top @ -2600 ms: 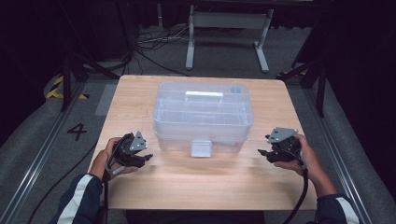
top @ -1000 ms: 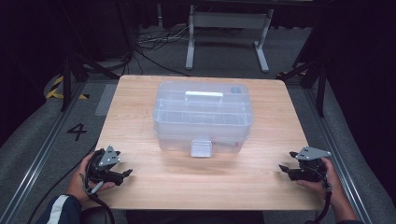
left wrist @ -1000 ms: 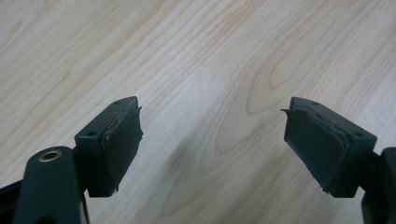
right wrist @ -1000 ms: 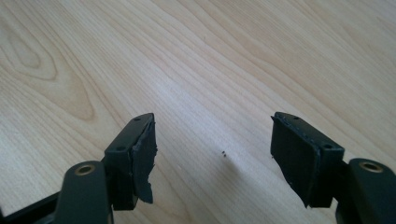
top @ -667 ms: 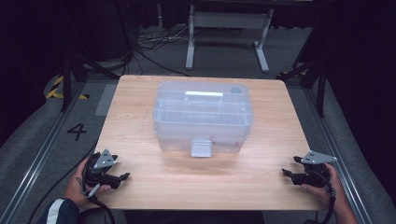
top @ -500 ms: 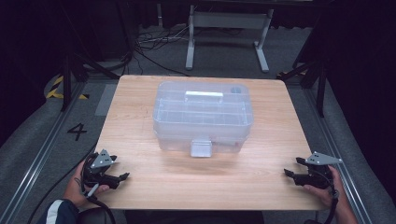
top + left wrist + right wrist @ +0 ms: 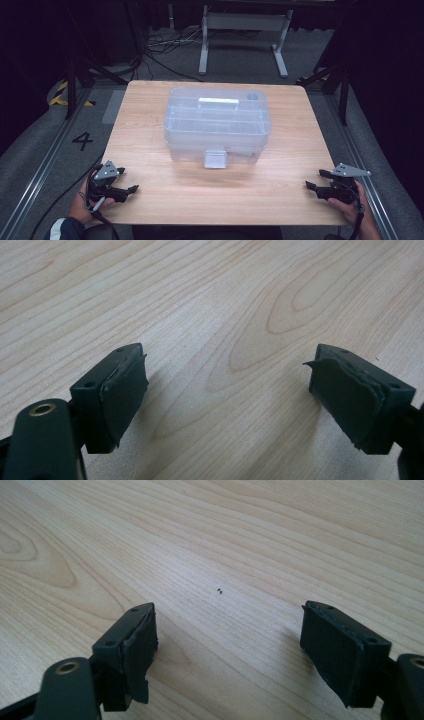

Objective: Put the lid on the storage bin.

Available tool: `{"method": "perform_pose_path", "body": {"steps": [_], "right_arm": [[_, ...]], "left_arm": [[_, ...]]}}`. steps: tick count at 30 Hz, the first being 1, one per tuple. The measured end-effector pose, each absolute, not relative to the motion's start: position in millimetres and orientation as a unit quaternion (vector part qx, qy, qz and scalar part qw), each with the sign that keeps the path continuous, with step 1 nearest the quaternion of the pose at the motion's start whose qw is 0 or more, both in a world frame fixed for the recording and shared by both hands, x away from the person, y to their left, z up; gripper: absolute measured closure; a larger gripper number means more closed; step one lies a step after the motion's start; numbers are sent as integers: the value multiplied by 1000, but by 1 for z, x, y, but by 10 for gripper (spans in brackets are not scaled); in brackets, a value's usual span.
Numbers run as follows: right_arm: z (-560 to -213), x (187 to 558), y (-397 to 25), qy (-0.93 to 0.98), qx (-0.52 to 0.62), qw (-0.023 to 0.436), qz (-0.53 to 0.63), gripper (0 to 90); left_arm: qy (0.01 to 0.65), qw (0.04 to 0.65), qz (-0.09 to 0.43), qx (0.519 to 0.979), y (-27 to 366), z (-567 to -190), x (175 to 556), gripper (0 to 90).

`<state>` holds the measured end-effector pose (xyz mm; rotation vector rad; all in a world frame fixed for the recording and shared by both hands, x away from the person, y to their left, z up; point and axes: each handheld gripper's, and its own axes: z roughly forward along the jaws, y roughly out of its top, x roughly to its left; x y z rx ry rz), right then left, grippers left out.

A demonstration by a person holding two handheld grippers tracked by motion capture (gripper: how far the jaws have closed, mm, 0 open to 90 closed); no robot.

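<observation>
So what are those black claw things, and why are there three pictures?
Those are grabbing tools, each held in one of a person's hands. The big picture looks down from above: the left tool and the right tool sit at the near corners of a wooden table. In the middle stands a see-through plastic box with a lid, a handle on top and a latch in front. The other two pictures come from little cameras riding on each tool, looking past its two black jaws at the wood. Both tools are open and hold nothing.

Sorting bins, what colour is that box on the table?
Clear, see-through plastic box; best in the high view.
</observation>
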<state>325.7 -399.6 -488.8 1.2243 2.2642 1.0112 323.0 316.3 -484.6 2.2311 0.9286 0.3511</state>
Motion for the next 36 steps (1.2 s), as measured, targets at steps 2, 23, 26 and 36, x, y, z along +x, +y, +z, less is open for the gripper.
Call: {"method": "perform_pose_path", "body": {"steps": [2,23,26,36], "right_arm": [[-489,326,-399,804,436,187,359,230],[-489,330,-397,799,445,191,357,223],[-489,330,-397,799,445,190,357,223],[-489,330,-397,799,445,190,357,223]], "left_arm": [[359,343,135,858,316,-485,322,156],[359,342,137,858,316,-485,323,154],[359,342,137,858,316,-485,323,154],[360,342,136,857,316,-485,323,150]]}}
